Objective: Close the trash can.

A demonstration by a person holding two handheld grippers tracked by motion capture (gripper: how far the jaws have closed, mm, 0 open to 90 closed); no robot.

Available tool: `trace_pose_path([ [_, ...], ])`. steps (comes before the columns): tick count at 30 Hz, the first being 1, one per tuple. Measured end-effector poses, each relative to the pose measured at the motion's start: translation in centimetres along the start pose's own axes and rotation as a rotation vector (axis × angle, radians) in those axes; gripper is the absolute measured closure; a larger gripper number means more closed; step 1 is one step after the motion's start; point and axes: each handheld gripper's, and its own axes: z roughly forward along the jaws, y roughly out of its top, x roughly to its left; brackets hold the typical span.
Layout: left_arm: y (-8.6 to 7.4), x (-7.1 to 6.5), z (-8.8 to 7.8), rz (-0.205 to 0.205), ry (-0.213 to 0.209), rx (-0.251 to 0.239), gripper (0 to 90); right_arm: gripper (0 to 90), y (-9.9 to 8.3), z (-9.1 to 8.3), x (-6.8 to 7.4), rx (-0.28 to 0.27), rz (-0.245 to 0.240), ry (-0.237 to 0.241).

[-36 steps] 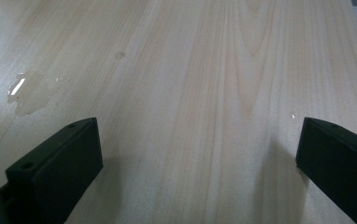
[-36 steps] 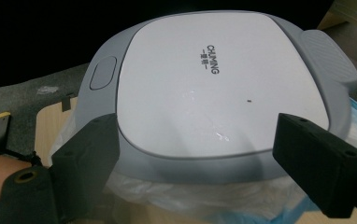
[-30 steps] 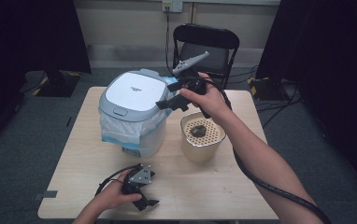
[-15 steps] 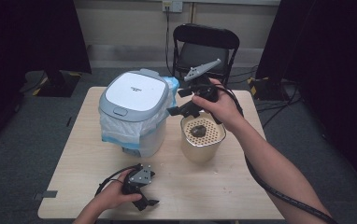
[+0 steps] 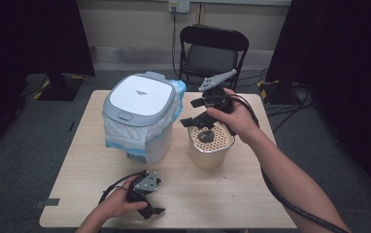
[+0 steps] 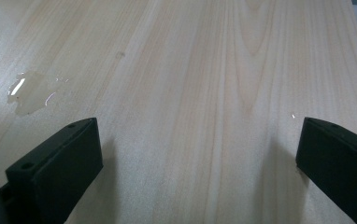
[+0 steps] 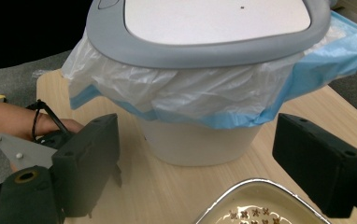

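Observation:
A white bin (image 5: 137, 114) with a grey-rimmed lid and a blue and clear liner stands at the table's back left; it also rises ahead in the right gripper view (image 7: 214, 28). Right of it stands a beige perforated strainer basket (image 5: 208, 148) with a dark lump inside. My right gripper (image 5: 192, 112) hovers over the basket's near rim (image 7: 256, 205), pointing at the bin, open with nothing between its jaws (image 7: 195, 172). My left gripper (image 5: 150, 204) rests on the table near the front edge, open over bare wood (image 6: 197, 158).
A small puddle (image 6: 27, 91) lies on the wooden table (image 5: 251, 194) near the left gripper. A black folding chair (image 5: 212, 51) stands behind the table. The left hand and its gripper's grey plate (image 7: 27, 149) show beyond the bin in the right gripper view.
My right gripper has moved to the right and slightly down, from beside the bin's lid to above the strainer basket. The left gripper has stayed put.

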Motion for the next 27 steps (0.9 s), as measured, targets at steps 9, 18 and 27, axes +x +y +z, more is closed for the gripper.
trace_pose_path([
  [9, 0.0, 0.0, 0.0, 0.0, 0.0, 0.0, 0.0, 14.5, -1.5, -0.5, 0.3, 0.001, -0.001, -0.011],
  [18, 0.0, 0.0, 0.0, -0.001, 0.003, -0.004, 0.0, 14.6, -2.7, -0.8, 0.5, 0.016, -0.008, -0.014],
  [27, 0.0, 0.0, 0.1, -0.001, 0.004, -0.009, 0.0, 14.6, -4.5, -0.9, 0.8, 0.04, -0.003, -0.013],
])
